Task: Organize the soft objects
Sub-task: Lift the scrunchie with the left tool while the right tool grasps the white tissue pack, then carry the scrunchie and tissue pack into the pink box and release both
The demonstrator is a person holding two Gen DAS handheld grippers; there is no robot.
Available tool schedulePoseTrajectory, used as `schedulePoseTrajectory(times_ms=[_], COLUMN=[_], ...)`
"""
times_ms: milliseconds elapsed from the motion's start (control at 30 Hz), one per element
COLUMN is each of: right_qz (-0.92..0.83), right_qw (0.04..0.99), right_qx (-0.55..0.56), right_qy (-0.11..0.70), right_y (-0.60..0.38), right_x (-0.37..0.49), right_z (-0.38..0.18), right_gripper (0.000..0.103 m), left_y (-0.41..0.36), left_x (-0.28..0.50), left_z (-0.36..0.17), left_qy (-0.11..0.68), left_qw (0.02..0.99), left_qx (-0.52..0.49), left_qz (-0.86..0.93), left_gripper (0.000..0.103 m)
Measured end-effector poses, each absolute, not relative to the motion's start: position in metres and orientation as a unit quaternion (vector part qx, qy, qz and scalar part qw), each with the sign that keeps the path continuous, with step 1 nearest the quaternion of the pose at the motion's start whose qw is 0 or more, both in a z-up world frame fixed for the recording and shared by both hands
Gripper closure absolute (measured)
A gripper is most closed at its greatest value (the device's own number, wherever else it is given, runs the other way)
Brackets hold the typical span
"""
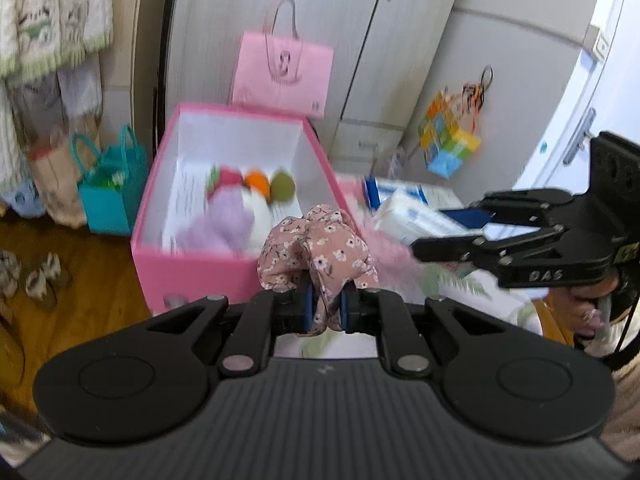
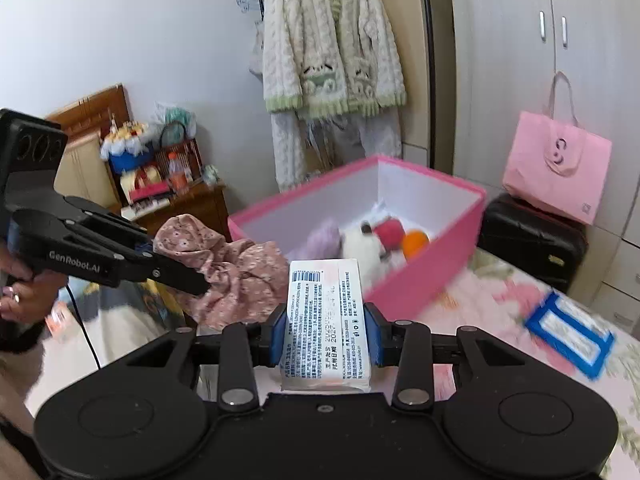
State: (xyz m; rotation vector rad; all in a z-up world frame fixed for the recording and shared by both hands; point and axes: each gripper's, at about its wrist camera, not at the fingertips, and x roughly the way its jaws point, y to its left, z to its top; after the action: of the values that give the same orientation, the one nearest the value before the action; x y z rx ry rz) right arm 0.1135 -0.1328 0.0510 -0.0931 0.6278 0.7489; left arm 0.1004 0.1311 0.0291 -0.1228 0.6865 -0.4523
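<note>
Between left gripper [image 1: 324, 304] jaws: floral scrunchie [image 1: 320, 248], light, limp, pinched at a fold, hanging just short of pink box [image 1: 192, 272]. Right gripper [image 2: 326, 338] clamped across soft tissue pack [image 2: 326, 320] mid-width; squashable, slick wrapper, best held centrally.

A home bedroom: a floral bedspread [image 2: 500, 292], a wardrobe [image 2: 560, 60], and a cardigan [image 2: 332, 40] hanging by the wall.

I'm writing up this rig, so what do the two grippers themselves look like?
Both are matte black linkage frames with blue pads. The left gripper reads "GenRobot.AI" on its side and trails a thin black cable. The right gripper has round discs on its ribbed body.
</note>
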Motion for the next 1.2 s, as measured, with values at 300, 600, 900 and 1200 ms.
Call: schedulePoseTrajectory(times_ms=[300, 600, 900, 1200], right_qz=[0.315, 0.253, 0.26, 0.269], right_qw=[0.905, 0.907, 0.889, 0.894], right_qx=[-0.074, -0.137, -0.164, -0.155], right_qy=[0.276, 0.307, 0.339, 0.323], right_y=[-0.099, -0.062, -0.04, -0.048], right_x=[0.187, 0.257, 0.277, 0.257], right_z=[0.05, 0.015, -0.003, 0.01], right_gripper=[0.059, 0.059, 0.059, 0.042], left_y=[0.134, 0.123, 0.114, 0.116], left_x=[0.171, 0.257, 0.281, 0.252], left_z=[0.043, 0.011, -0.008, 0.009], left_qy=[0.277, 0.322, 0.342, 0.318], left_qw=[0.947, 0.942, 0.937, 0.945], left_qx=[-0.038, 0.002, 0.023, 0.041], left_qz=[-0.156, -0.089, -0.066, -0.071], left_gripper=[0.091, 0.091, 0.087, 0.055])
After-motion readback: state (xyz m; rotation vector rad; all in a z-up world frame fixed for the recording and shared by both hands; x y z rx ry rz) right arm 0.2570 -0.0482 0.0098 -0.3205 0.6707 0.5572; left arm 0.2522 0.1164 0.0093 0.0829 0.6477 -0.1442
